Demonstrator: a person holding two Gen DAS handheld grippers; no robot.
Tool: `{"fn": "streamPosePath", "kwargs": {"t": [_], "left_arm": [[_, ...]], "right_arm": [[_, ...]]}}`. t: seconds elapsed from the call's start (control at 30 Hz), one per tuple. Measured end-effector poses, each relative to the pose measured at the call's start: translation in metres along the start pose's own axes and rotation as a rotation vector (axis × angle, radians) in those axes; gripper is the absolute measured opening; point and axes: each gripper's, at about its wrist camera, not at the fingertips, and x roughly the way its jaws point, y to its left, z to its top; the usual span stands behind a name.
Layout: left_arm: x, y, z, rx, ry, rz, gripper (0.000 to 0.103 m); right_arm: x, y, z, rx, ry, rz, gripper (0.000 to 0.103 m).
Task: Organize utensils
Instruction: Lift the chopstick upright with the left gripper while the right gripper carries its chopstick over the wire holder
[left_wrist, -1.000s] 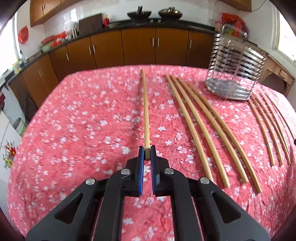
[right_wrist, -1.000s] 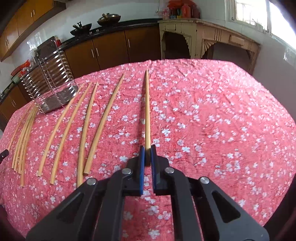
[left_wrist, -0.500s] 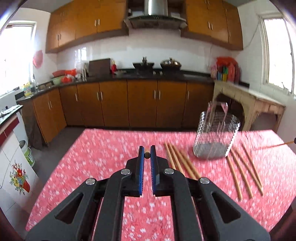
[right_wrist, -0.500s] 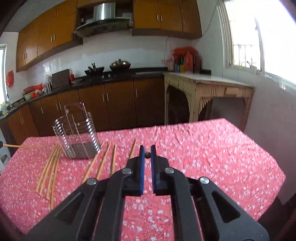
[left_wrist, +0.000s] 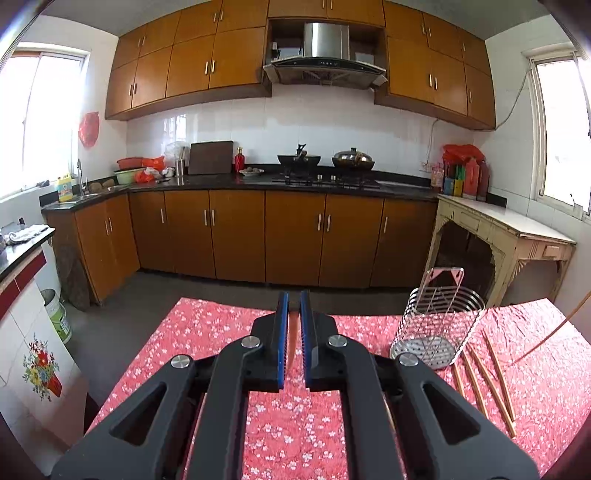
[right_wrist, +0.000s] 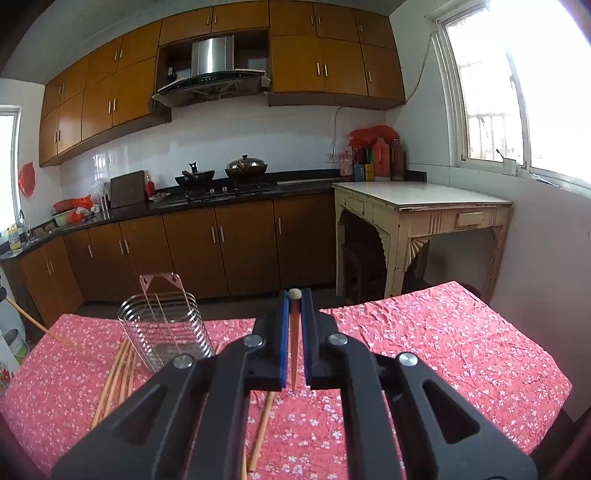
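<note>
The left gripper (left_wrist: 294, 308), black with blue pads, is clamped almost fully closed on a thin wooden chopstick (left_wrist: 293, 341) that shows as a sliver in the gap between its fingers, held up in the air above the counter (left_wrist: 207, 332) with its red, white-flowered cloth. The right gripper (right_wrist: 294, 306), of the same make, is likewise pinched tight on a second wooden chopstick (right_wrist: 294, 354), whose pale round end sits at the fingertips, with the stick pointing almost straight at the camera. Seen from the left wrist, a silver wire utensil holder (left_wrist: 436, 325) stands upright on the cloth to the right, with a loose row of wooden chopsticks (left_wrist: 484, 376) lying flat just beside it on its right. In the right wrist view the same holder (right_wrist: 166, 325) stands to the left, with chopsticks (right_wrist: 118, 373) on the cloth at its left and one more (right_wrist: 262, 428) lying partly under the gripper. Brown kitchen cabinets (left_wrist: 295, 236) line the far wall.
</note>
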Motion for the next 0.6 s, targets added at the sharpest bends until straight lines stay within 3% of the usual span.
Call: {"fn": "streamPosePath", "kwargs": {"t": [0.37, 0.6], "left_arm": [[-0.013, -0.006, 0.02, 0.01, -0.044, -0.024, 0.006], [-0.024, -0.026, 0.052, 0.022, -0.097, -0.071, 0.006]], "right_arm": [[-0.015, 0.007, 0.027, 0.019, -0.026, 0.073, 0.007], [-0.027, 0.024, 0.069, 0.021, -0.085, 0.148, 0.007]]}}
